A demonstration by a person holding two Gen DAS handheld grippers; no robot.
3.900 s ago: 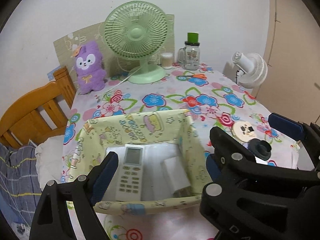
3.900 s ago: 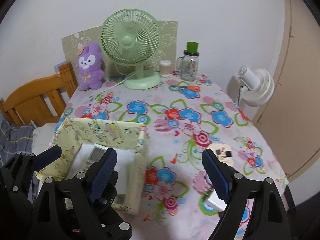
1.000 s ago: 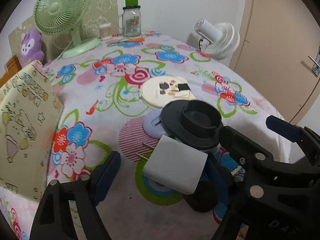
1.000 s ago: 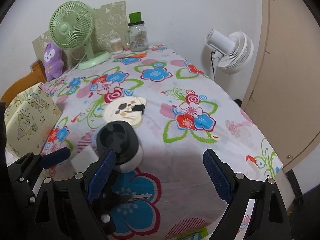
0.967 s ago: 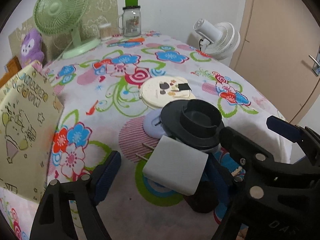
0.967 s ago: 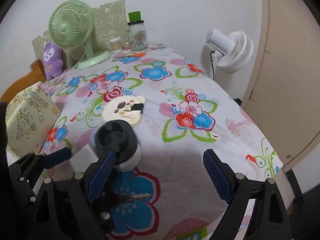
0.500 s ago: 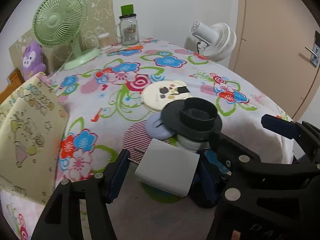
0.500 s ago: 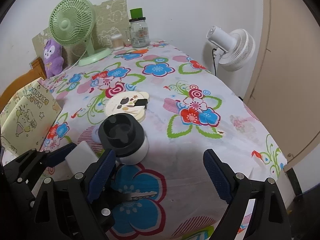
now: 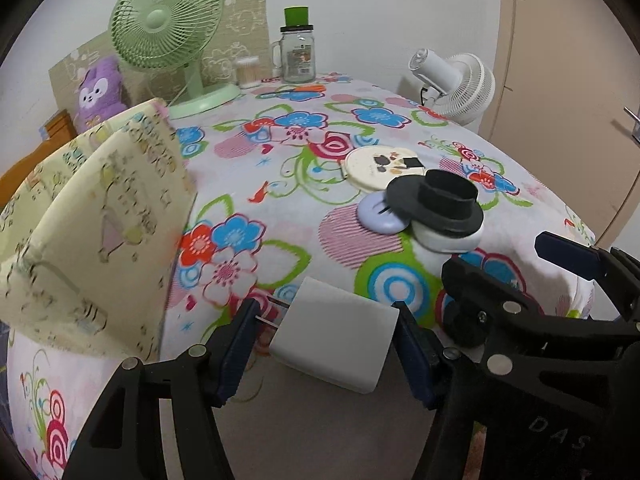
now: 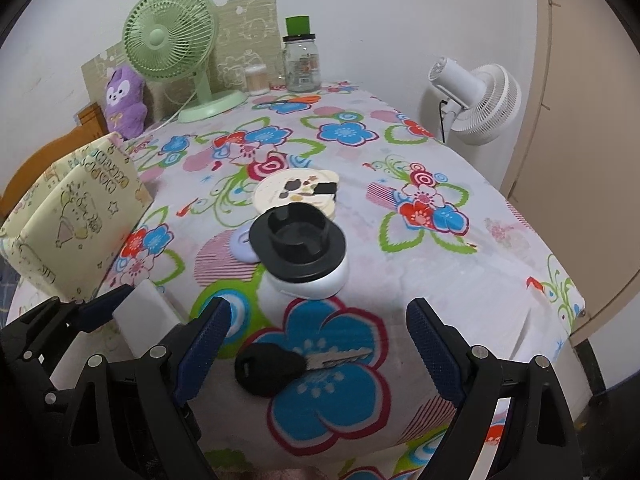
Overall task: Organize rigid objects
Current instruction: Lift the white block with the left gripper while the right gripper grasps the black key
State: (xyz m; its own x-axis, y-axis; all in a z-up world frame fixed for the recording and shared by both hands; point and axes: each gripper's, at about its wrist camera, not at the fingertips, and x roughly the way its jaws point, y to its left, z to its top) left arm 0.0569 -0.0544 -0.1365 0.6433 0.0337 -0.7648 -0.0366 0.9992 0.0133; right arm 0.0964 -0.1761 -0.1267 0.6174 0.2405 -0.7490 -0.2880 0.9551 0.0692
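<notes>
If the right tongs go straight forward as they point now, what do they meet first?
Most likely the black key, lying on the tablecloth between the open right tongs. Beyond it stands the black-and-white round object. Depth is uncertain in this fisheye view.

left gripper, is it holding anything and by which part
The left gripper grips the white square plug-in charger across its flat sides, prongs pointing left. The right gripper is open, holding nothing, above the black-headed key.
</notes>
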